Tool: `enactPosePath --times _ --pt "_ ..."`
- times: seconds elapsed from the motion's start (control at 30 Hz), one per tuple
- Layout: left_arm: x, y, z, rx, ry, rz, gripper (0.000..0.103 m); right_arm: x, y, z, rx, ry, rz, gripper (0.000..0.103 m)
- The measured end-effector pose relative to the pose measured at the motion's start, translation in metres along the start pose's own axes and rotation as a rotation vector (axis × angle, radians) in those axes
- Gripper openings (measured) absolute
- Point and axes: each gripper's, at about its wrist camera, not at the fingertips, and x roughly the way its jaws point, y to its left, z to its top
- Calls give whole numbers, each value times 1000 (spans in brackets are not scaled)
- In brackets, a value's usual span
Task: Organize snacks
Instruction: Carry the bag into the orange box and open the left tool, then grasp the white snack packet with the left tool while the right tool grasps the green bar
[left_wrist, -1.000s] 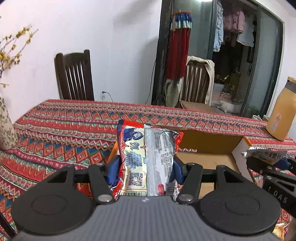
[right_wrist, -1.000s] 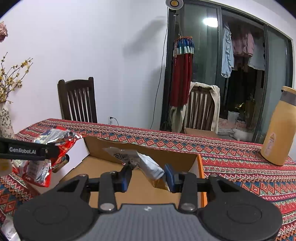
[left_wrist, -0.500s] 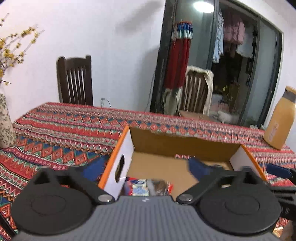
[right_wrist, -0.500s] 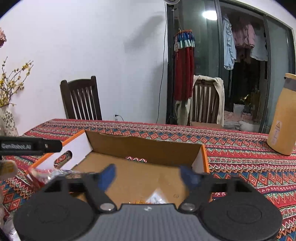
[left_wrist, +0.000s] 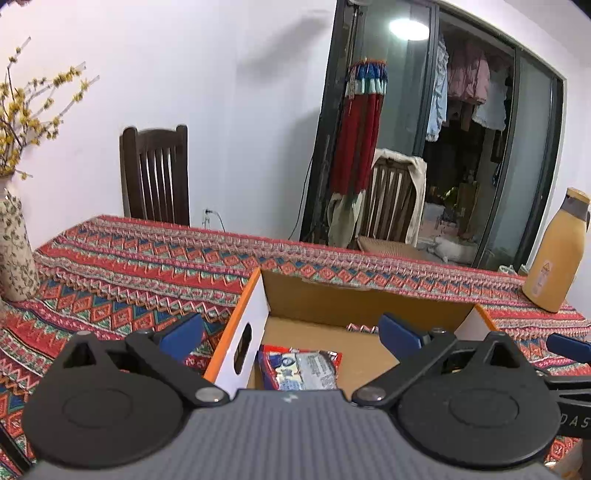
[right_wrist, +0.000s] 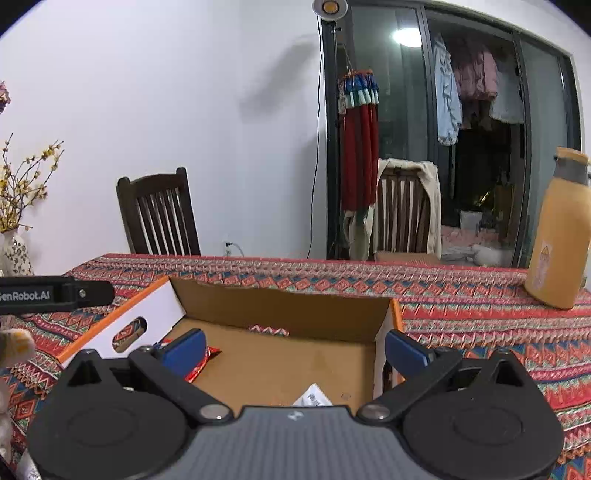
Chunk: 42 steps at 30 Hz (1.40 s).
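With both packets dropped, the left gripper (left_wrist: 290, 334) and right gripper (right_wrist: 295, 349) hang spread and empty, jaws having just opened, so the red snack packet (left_wrist: 301, 371) and white packet (right_wrist: 312, 398) lie flat inside the cardboard box (right_wrist: 280, 306).

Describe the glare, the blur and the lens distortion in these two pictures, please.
Left wrist view: a ceiling lamp's reflection glares on the dark glass door; the dark wooden chair is slightly smeared. Right wrist view: the same reflection glares; the door frame bows and the corners darken, as with a fisheye lens.
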Motion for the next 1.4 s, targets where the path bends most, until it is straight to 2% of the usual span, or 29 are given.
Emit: enactPosePath --times 0.27,0.5,0.83,1.17,1.4 --pt "-42 -5 6 43 -43 -10 103 -45 4 11 -46 -74 -22 103" --pt "-85 7 -4 85 -62 -14 103 -91 10 4 -87 -116 -18 103" --pt "-127 27 -40 91 -60 -30 103 -143 19 -31 -115 -102 -6 103" --pt "-130 53 -95 101 29 -6 103 -177 19 -80 -114 -49 -7 103" --pt "-134 67 -123 83 16 22 103 -191 12 -122 -81 -24 -34 103"
